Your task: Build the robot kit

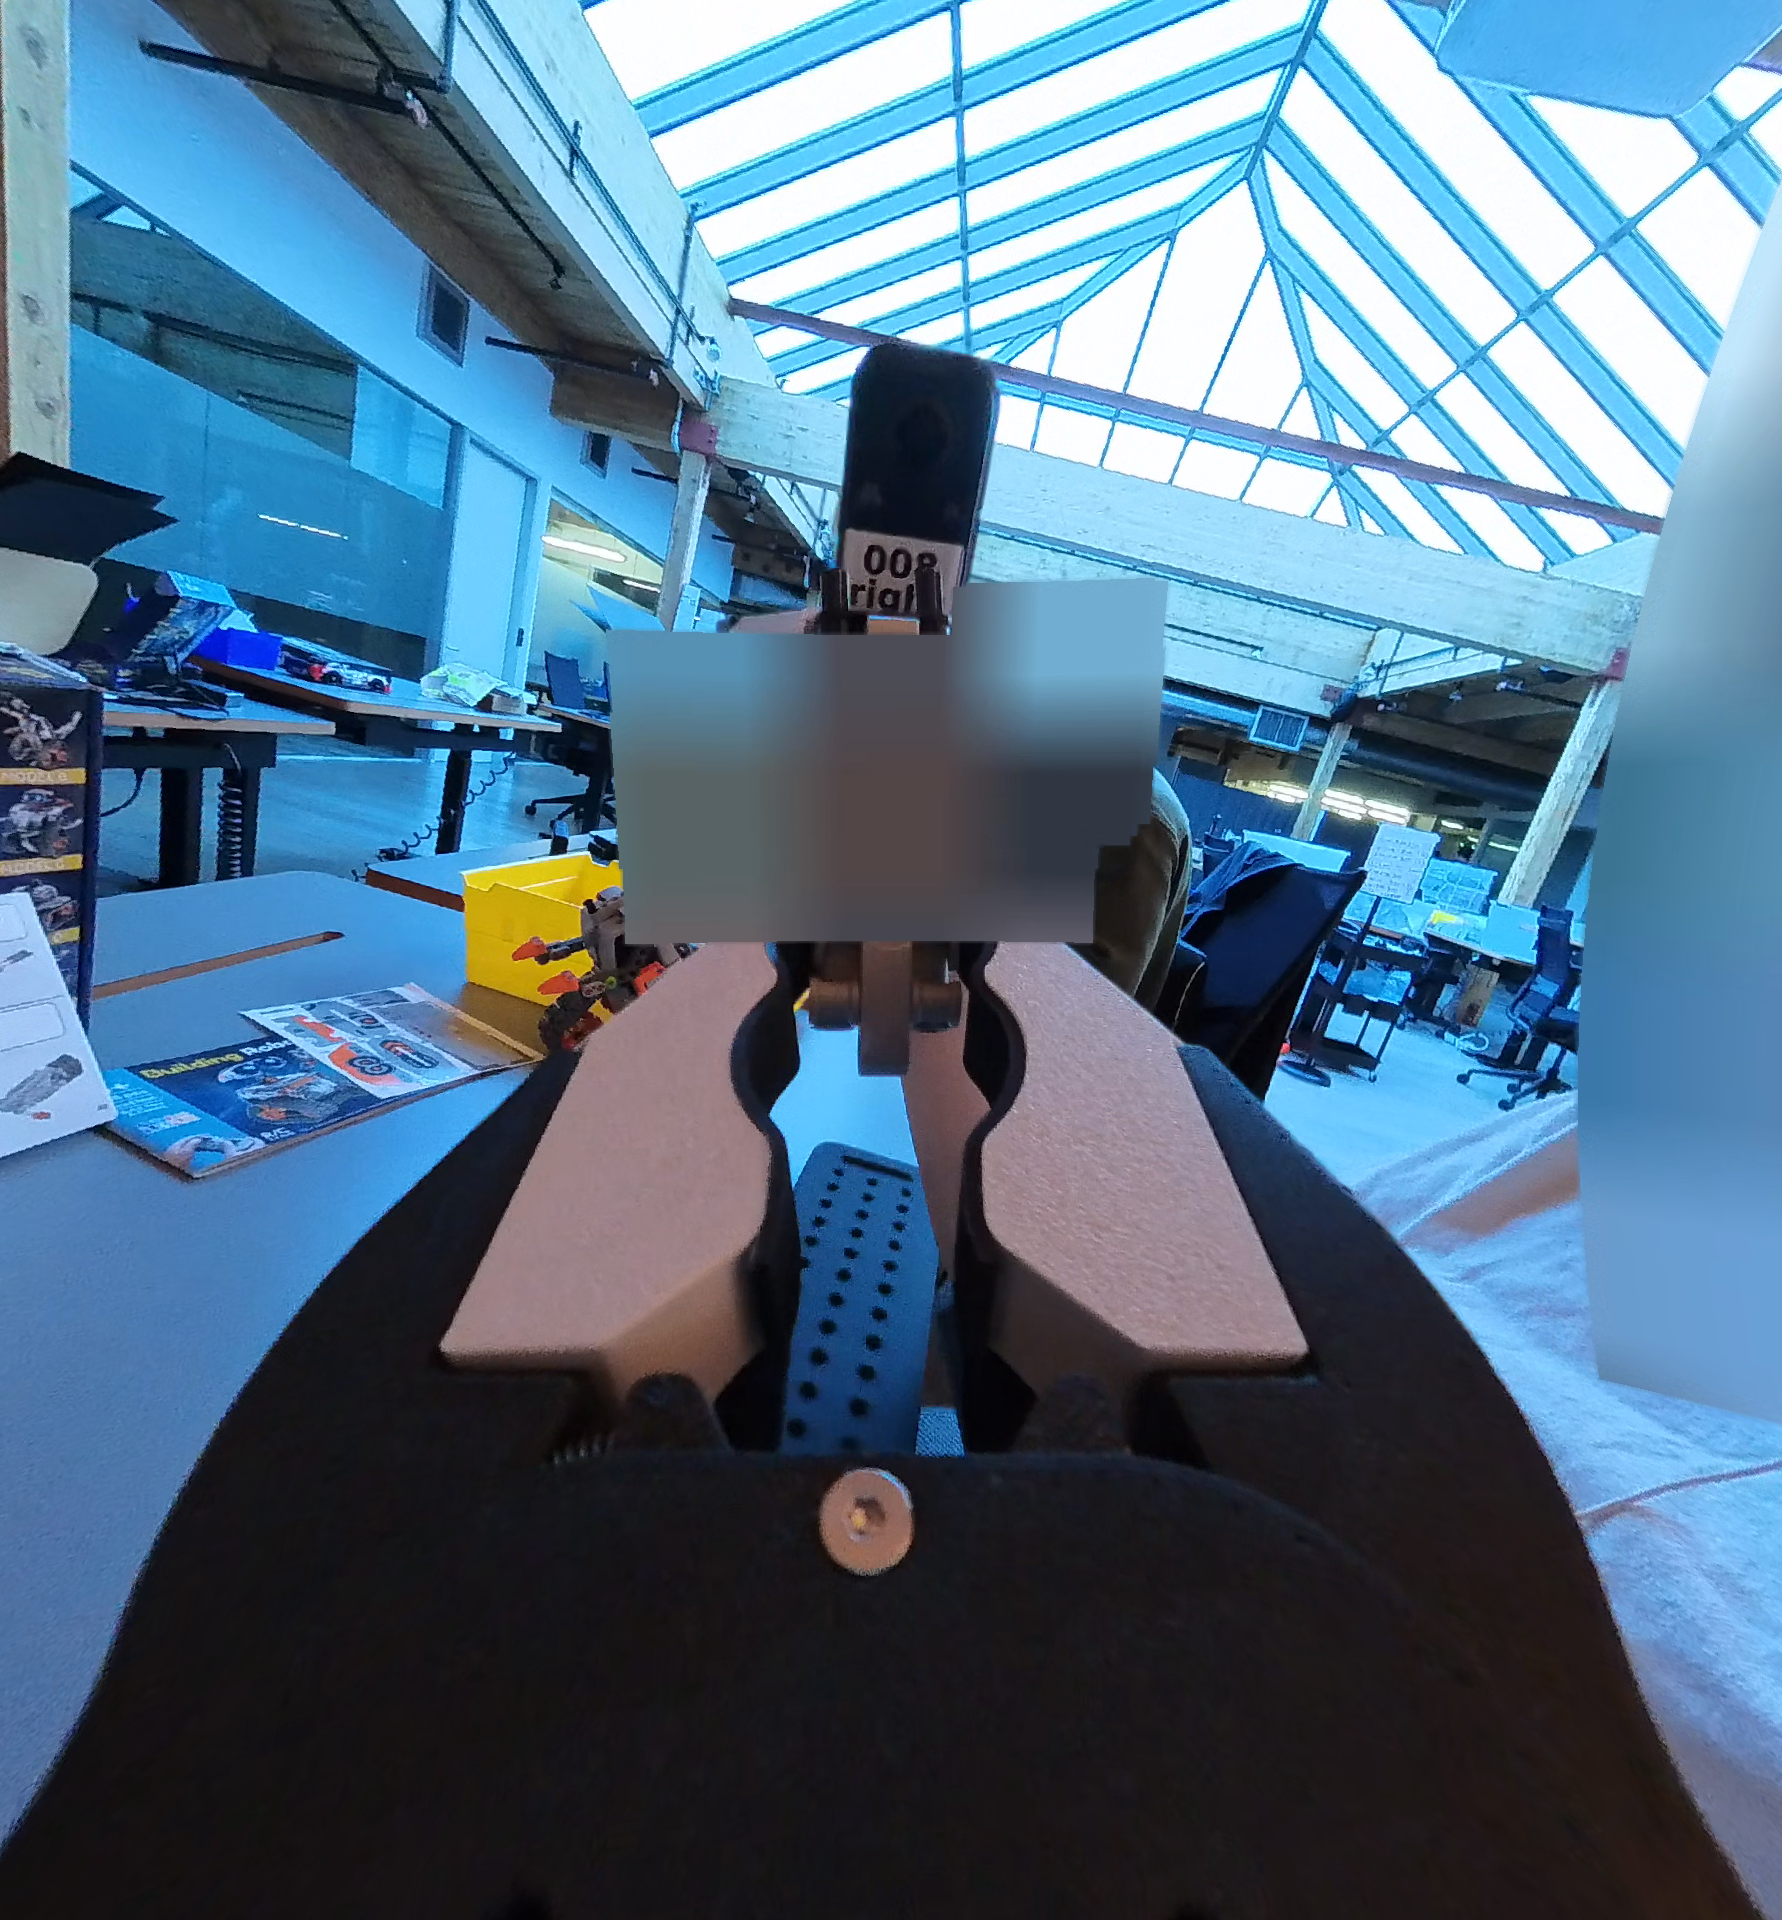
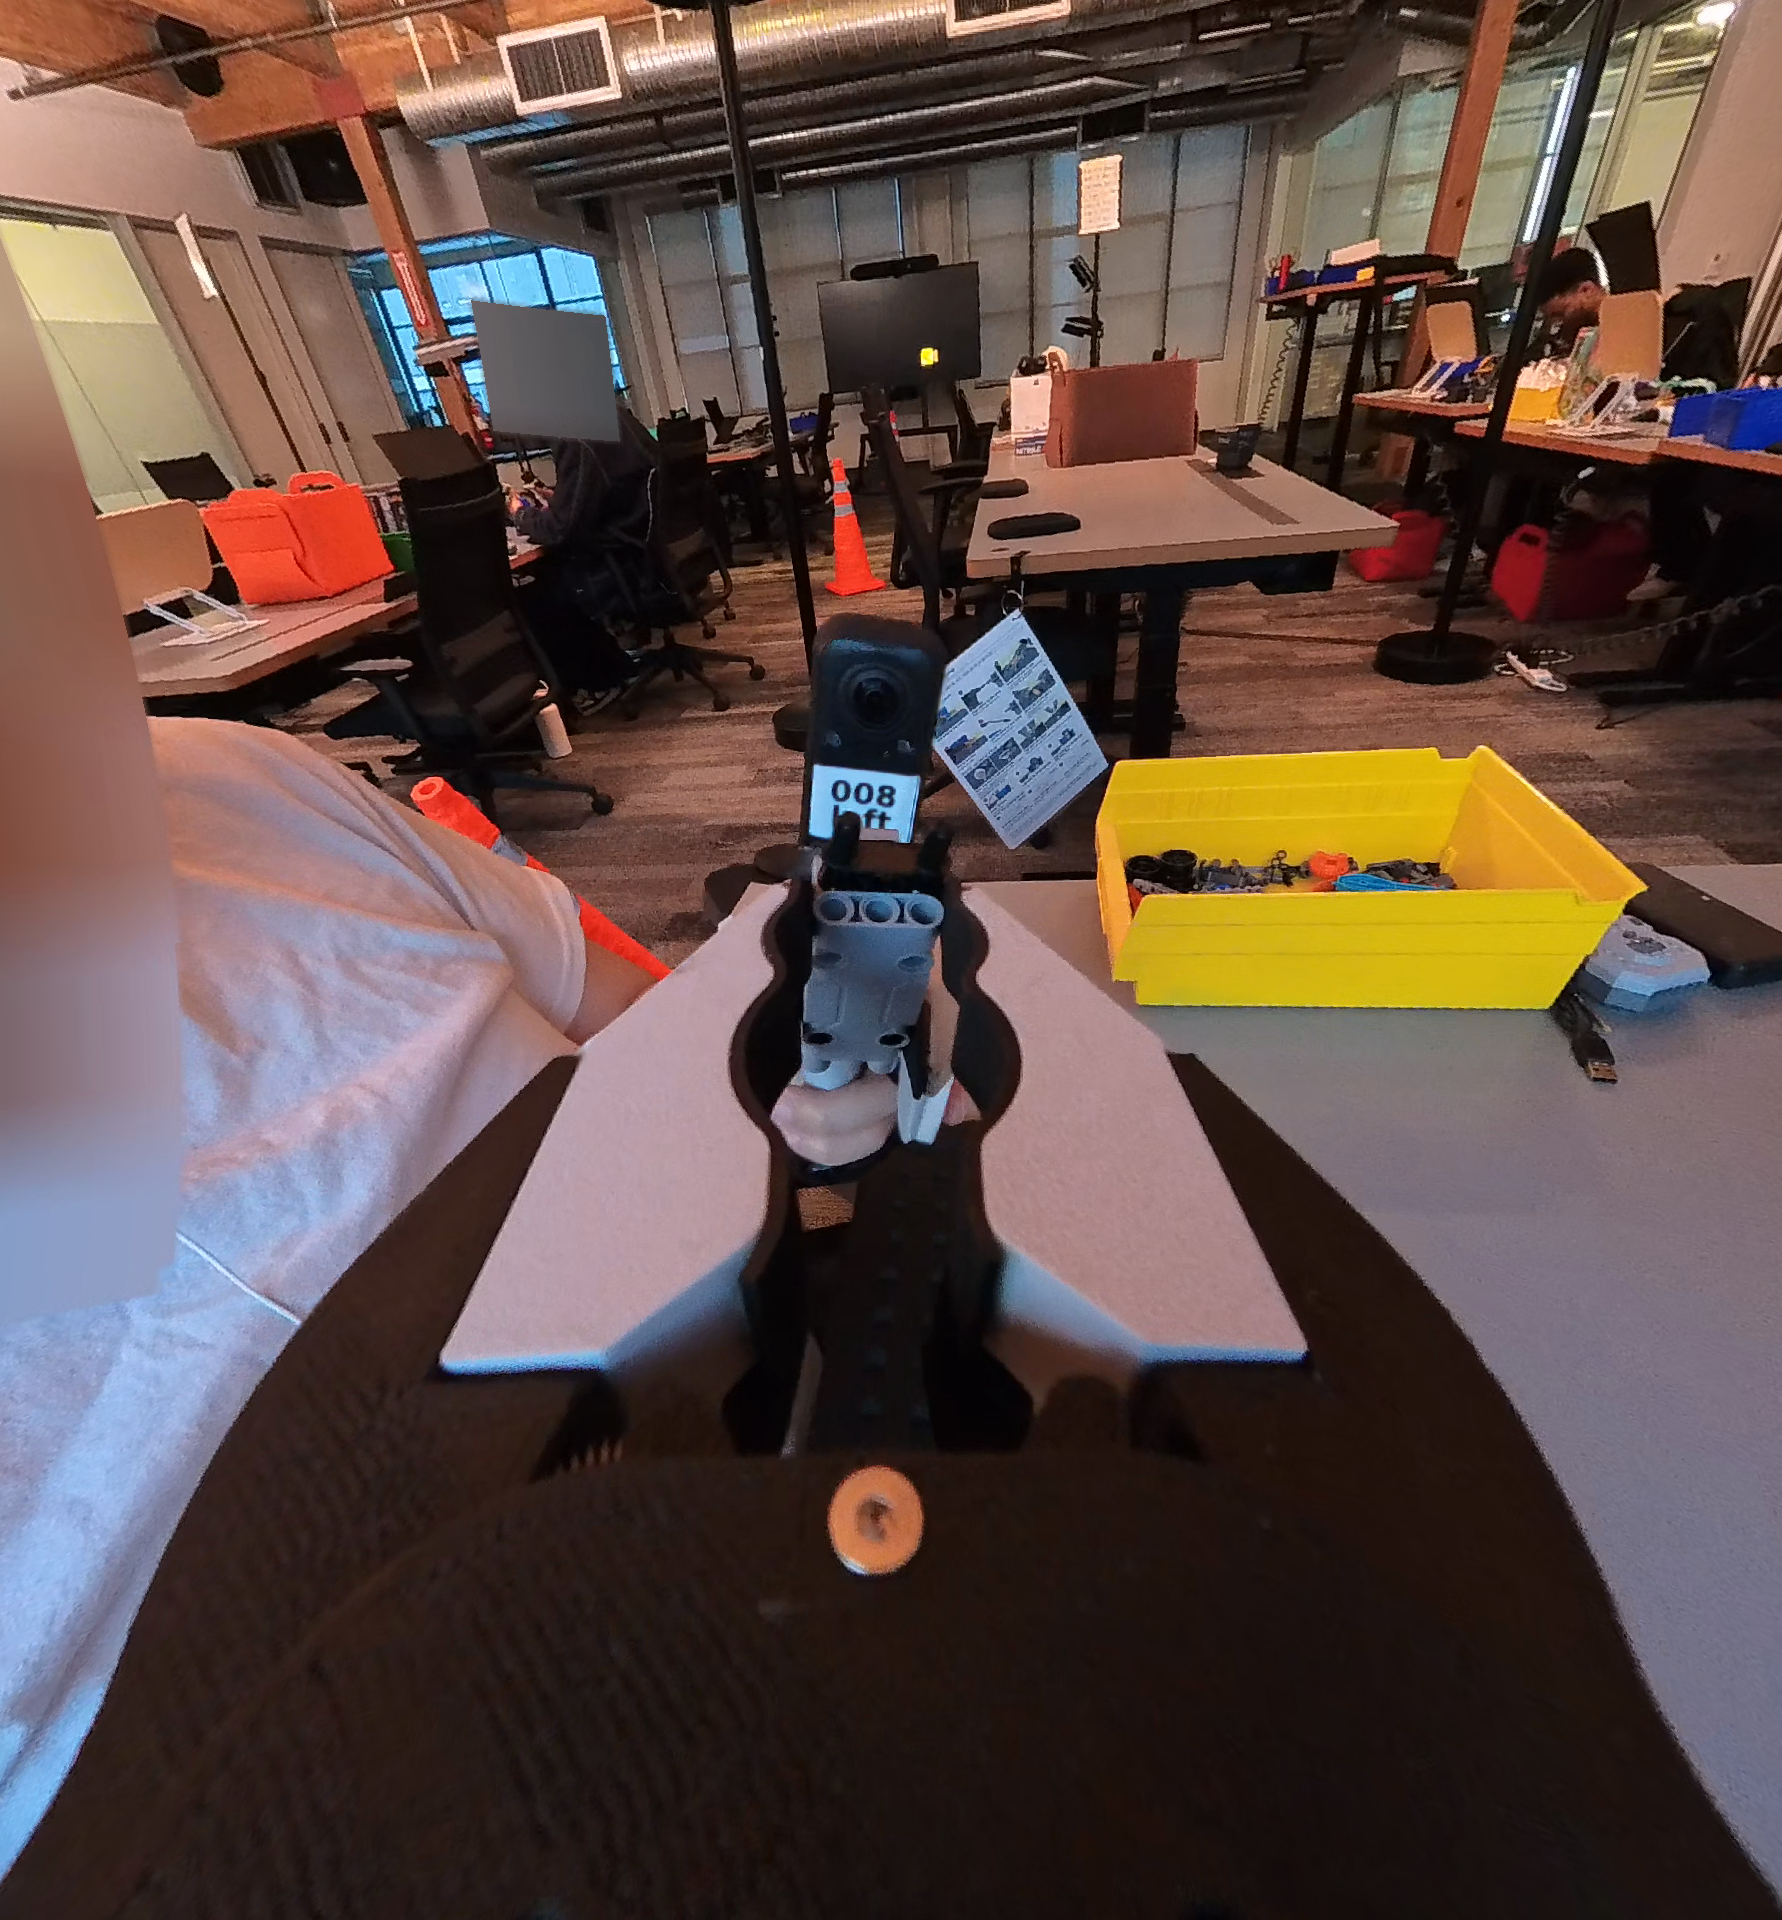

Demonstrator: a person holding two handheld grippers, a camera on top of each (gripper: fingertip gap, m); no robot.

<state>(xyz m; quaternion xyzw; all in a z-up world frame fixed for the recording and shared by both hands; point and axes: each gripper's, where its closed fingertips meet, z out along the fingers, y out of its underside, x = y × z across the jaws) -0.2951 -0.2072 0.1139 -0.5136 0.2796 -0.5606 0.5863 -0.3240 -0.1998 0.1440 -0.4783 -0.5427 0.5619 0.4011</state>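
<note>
My left gripper (image 1: 876, 966) and my right gripper (image 2: 871, 914) point at each other above a grey table (image 2: 1489, 1195). A grey building-toy block (image 2: 871, 977) with three round holes on top and black pins sits between the right gripper's fingers, which are closed on it. In the left wrist view a grey toy part (image 1: 882, 1003) with a round middle sits between the left gripper's closed fingers. Whether these are one part or two joined parts is unclear. Each view shows the other gripper's black camera (image 1: 918, 447) (image 2: 876, 707) straight ahead. A hand (image 2: 830, 1122) shows behind the block.
A yellow bin (image 2: 1365, 935) of loose toy parts stands on the table, also in the left wrist view (image 1: 523, 914). A small toy robot (image 1: 596, 966), booklets (image 1: 347, 1049) and a box (image 1: 14, 790) lie nearby. A grey controller (image 2: 1635, 971) and a cable (image 2: 1593, 1049) lie beside the bin. A white sleeve (image 2: 295, 987) is close.
</note>
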